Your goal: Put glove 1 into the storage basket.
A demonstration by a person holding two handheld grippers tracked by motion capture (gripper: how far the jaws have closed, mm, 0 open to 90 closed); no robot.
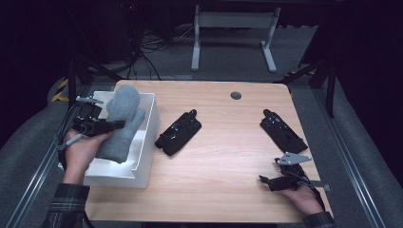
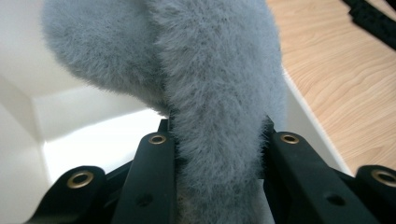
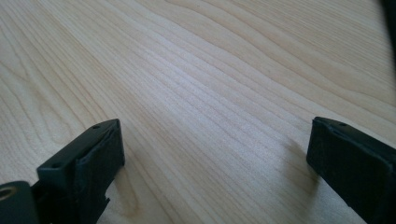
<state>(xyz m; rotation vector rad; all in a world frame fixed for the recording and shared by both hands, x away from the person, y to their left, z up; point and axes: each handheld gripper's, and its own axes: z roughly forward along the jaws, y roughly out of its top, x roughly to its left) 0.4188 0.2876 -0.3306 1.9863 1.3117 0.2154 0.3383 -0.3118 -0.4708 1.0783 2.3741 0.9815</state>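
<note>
One grey mitten (image 1: 122, 121), two black gloves (image 1: 178, 133)

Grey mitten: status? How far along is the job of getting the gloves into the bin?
Done: nothing lies loose in the white bin yet. In hand: the left claw is shut on the grey mitten, holding it over the bin. Left: two black gloves, one beside the bin and another at the right side of the table. The right claw rests open on the wood.
</note>
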